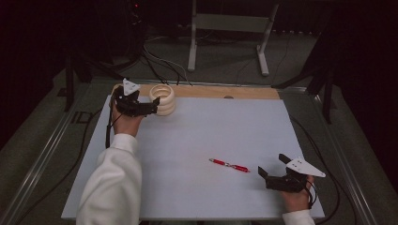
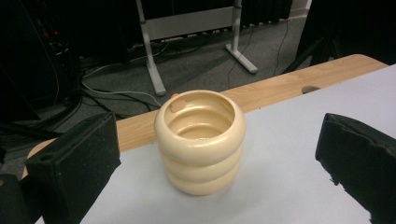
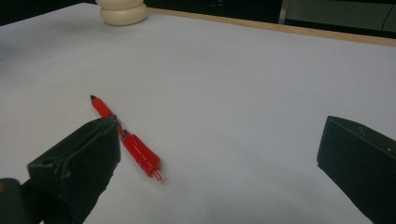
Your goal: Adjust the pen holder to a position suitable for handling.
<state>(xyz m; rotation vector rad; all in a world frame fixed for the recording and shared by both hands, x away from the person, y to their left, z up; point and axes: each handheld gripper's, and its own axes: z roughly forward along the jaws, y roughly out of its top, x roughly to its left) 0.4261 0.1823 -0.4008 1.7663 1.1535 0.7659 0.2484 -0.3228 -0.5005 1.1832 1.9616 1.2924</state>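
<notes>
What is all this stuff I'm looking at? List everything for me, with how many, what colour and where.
ringed pot: one, cream, upright at the far left of the table, hollow inside
pen: one, red, lying flat on the table's near right part
table: one, pale grey-white top with a bare wooden strip along the far edge
metal stand: one, light grey, on the floor beyond the table
cables: several, dark and white, on the floor behind the table
left gripper: one, black, jaws open, right beside the pot
right gripper: one, black, jaws open, just right of the pen
sleeve: one, white, on the person's left arm
</notes>
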